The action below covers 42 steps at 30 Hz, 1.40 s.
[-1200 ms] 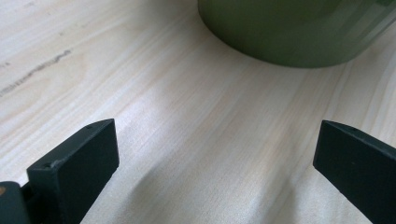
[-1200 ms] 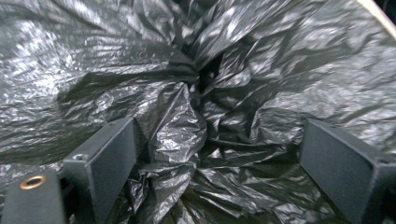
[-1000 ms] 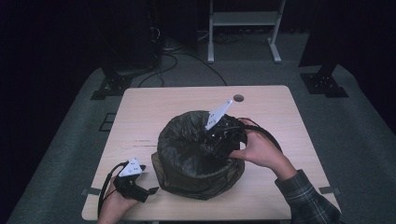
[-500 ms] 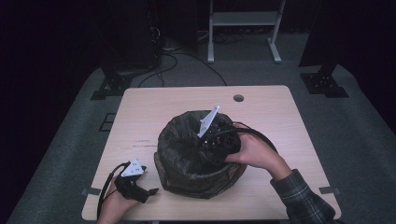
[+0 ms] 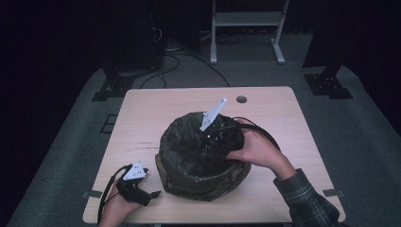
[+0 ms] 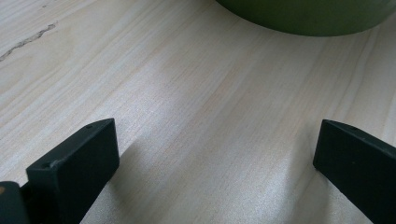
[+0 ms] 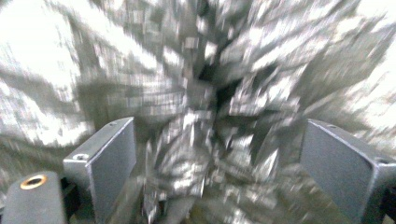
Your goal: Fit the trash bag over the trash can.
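Note:
A round green bin (image 5: 203,182) lined with a black plastic bag (image 5: 184,142) stands at the middle of the wooden table (image 5: 156,109). My right gripper (image 5: 215,137) reaches down inside the bag's mouth, its white plate sticking up. In the right gripper view its jaws stand wide apart, open, with crinkled shiny bag film (image 7: 205,112) between and beyond them. My left gripper (image 5: 151,194) rests low on the table at the front left, just left of the bin. Its jaws are open over bare wood, the bin's green wall (image 6: 303,16) ahead.
A round cable hole (image 5: 241,100) is in the table's far edge. Beyond the table, on grey carpet, stand a white metal frame (image 5: 246,21), dark stands and cables. Bare wood lies left and behind the bin.
My right gripper has gone from the bin's far right rim leftward and deeper into the bag. The left gripper has stayed put.

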### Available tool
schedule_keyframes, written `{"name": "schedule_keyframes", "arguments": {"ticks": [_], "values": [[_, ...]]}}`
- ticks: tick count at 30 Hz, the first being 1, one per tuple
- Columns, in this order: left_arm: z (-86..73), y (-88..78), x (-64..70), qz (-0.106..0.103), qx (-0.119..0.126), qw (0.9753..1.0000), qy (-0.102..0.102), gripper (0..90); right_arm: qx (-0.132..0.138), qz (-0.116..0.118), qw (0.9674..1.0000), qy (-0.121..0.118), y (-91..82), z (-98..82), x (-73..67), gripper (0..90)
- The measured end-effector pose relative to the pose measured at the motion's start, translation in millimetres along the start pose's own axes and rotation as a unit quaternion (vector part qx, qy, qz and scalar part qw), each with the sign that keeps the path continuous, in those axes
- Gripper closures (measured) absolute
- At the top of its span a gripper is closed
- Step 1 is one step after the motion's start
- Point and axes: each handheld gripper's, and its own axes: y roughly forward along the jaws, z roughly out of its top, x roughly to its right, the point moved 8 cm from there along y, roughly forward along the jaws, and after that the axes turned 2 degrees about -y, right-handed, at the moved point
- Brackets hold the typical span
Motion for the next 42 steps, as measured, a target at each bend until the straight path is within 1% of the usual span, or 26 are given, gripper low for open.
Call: {"name": "schedule_keyframes", "arguments": {"ticks": [3, 6, 10, 13, 16, 17, 18, 21, 22, 24, 26, 27, 28, 29, 32, 34, 35, 36, 38, 39, 41, 42], "values": [[0.0, 0.0, 0.1, 0.0, 0.0, 1.0, -0.001, 0.0, 0.003, -0.002, 1.0, 0.0, 3.5, 13.5, 1.4, 9.9], [0.0, 0.0, 0.0, 0.0, 0.0, 1.0, 0.0, 0.0, 0.003, 0.0, 1.0, -0.002, 14.4, 25.4, 4.9, 9.8], [0.0, 0.0, 0.1, 0.0, 0.0, 1.0, 0.0, 0.0, 0.002, 0.006, 1.0, 0.001, 31.4, 39.0, 9.6, 9.8], [0.0, 0.0, 0.2, -0.001, 0.0, 1.0, 0.0, 0.0, -0.012, 0.014, 0.9998, 0.002, 47.4, 44.7, 9.4, 9.7], [-0.1, 0.0, 0.2, -0.001, 0.0, 1.0, 0.0, 0.0, -0.024, 0.019, 0.9995, 0.0, 58.9, 46.8, 9.2, 9.7], [-0.1, 0.0, 0.2, -0.001, 0.0, 1.0, 0.0, 0.0, -0.024, 0.019, 0.9995, 0.0, 58.9, 46.8, 9.2, 9.7], [-0.1, 0.0, 0.2, -0.001, 0.0, 1.0, 0.0, 0.0, -0.032, 0.022, 0.9993, 0.0, 64.8, 48.5, 8.0, 9.6], [-0.1, 0.0, 0.2, -0.001, 0.0, 1.0, 0.0, 0.0, -0.036, 0.023, 0.9991, -0.001, 68.4, 50.5, 7.4, 9.6], [-0.1, 0.0, 0.2, -0.001, 0.0, 1.0, 0.0, 0.0, -0.051, 0.027, 0.9983, -0.001, 75.3, 50.8, 5.4, 9.5], [-0.1, 0.0, 0.2, -0.001, 0.0, 1.0, 0.0, 0.0, -0.066, 0.031, 0.9974, -0.001, 80.1, 49.1, 3.8, 9.2], [-0.1, 0.0, 0.2, -0.001, 0.0, 1.0, 0.0, 0.0, -0.069, 0.029, 0.9972, -0.004, 81.1, 48.6, 4.2, 9.2], [-0.1, 0.0, 0.2, -0.001, 0.0, 1.0, 0.0, 0.0, -0.06, 0.026, 0.9979, -0.003, 77.3, 49.7, 5.4, 9.2], [-0.1, 0.0, 0.2, -0.001, 0.0, 1.0, 0.0, 0.0, -0.06, 0.026, 0.9979, -0.003, 77.3, 49.7, 5.4, 9.2], [-0.1, 0.0, 0.2, -0.001, 0.0, 1.0, 0.0, 0.0, -0.045, 0.02, 0.9988, 0.003, 67.1, 50.5, 8.0, 9.3], [-0.1, 0.0, 0.2, -0.001, 0.0, 1.0, 0.0, 0.0, -0.032, 0.008, 0.9994, 0.011, 51.8, 48.3, 14.5, 9.3], [-0.1, 0.0, 0.2, -0.001, 0.0, 1.0, 0.0, 0.0, -0.036, -0.004, 0.9991, 0.024, 42.5, 41.3, 21.9, 9.3], [-0.1, 0.0, 0.2, -0.001, 0.0, 1.0, 0.0, 0.0, -0.039, -0.009, 0.9988, 0.029, 40.6, 38.6, 24.7, 9.3], [0.0, 0.0, 0.1, 0.0, 0.0, 1.0, 0.001, 0.0, -0.039, -0.009, 0.9988, 0.029, 40.6, 38.6, 24.7, 9.3], [-0.1, -0.1, 0.1, 0.0, 0.0, 1.0, 0.001, 0.0, -0.05, -0.022, 0.9977, 0.039, 38.1, 30.6, 32.9, 9.3], [0.0, -0.1, 0.1, 0.0, 0.0, 1.0, 0.0, 0.0, -0.059, -0.029, 0.9968, 0.046, 38.8, 26.1, 37.7, 9.2], [0.0, 0.0, 0.1, 0.0, 0.0, 1.0, 0.0, 0.0, -0.076, -0.036, 0.9947, 0.059, 42.2, 21.2, 42.7, 9.2], [-0.1, -0.1, 0.1, 0.0, 0.0, 1.0, 0.0, 0.0, -0.078, -0.039, 0.9943, 0.06, 43.6, 20.6, 44.1, 9.3]]}}
